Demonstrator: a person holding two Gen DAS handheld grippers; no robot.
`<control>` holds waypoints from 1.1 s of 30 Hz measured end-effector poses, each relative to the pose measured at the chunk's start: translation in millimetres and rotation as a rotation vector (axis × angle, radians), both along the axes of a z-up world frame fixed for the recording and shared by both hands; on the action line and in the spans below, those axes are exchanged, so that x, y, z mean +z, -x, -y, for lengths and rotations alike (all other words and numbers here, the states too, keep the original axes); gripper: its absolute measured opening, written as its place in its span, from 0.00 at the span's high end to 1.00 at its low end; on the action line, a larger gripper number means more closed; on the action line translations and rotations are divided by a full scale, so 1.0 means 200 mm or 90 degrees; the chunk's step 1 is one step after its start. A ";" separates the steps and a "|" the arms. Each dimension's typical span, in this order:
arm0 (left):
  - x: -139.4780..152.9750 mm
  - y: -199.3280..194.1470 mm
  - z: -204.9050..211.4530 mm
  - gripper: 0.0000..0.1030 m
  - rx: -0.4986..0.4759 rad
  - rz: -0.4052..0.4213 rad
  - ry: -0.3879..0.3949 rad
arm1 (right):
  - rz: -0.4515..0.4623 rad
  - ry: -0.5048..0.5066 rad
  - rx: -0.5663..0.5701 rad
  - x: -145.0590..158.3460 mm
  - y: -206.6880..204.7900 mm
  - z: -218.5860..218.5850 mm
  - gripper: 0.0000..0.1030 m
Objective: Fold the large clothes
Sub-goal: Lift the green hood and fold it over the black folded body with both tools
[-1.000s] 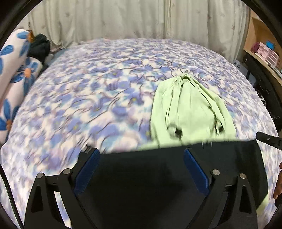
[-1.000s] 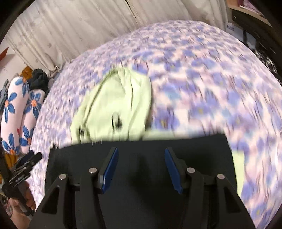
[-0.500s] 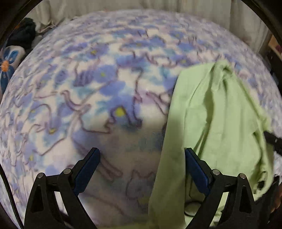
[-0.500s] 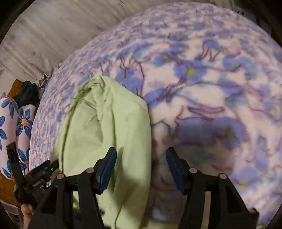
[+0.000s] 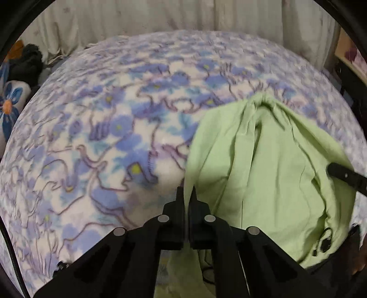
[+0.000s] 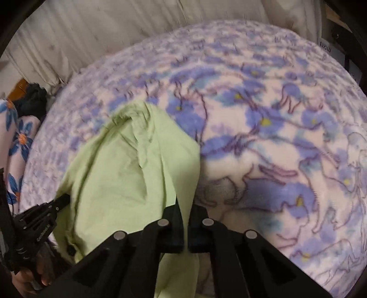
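Gripping: both hand-held grippers have just closed on one pale green garment [image 5: 263, 165], each pinching an opposite side edge.
Garment place: it lies lengthwise on the flowered bed blanket [image 5: 103, 142], its bunched far end pointing at the curtain [image 5: 137, 20] side of the bed, its near end at the bed's near edge.
Left hand-held gripper [image 5: 187, 194]: jaws together, a thin fold of the garment's left edge caught between the tips.
Right hand-held gripper [image 6: 183, 206]: jaws together on the right edge, cloth running down between them.
Why so held: a matched grip on both sides likely lets the cloth be lifted evenly for a fold.
Bed's left edge: flowered pillows [image 6: 18, 142] and a dark heap [image 5: 27, 64].
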State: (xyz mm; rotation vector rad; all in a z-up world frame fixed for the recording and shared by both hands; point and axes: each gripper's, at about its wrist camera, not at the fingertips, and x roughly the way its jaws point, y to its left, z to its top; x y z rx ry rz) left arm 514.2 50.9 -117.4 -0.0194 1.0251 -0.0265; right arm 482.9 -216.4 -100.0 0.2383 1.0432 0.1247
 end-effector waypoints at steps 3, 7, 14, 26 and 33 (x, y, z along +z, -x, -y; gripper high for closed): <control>0.12 0.11 -0.07 1.00 0.005 0.029 0.003 | 0.048 0.003 0.016 0.11 0.11 -0.01 0.99; 0.26 0.33 -0.13 1.00 -0.004 0.065 0.029 | 0.132 -0.024 0.048 0.27 0.39 0.00 0.99; 0.29 0.91 -0.30 0.98 -0.040 0.090 0.119 | 0.178 -0.073 0.099 0.30 0.92 0.02 0.97; -0.07 1.55 -0.50 0.95 0.025 -0.033 0.175 | -0.003 -0.164 0.002 0.00 1.37 0.20 0.89; -0.01 1.68 -0.43 0.72 -0.011 -0.039 0.218 | -0.021 -0.213 0.017 -0.01 1.55 0.13 0.56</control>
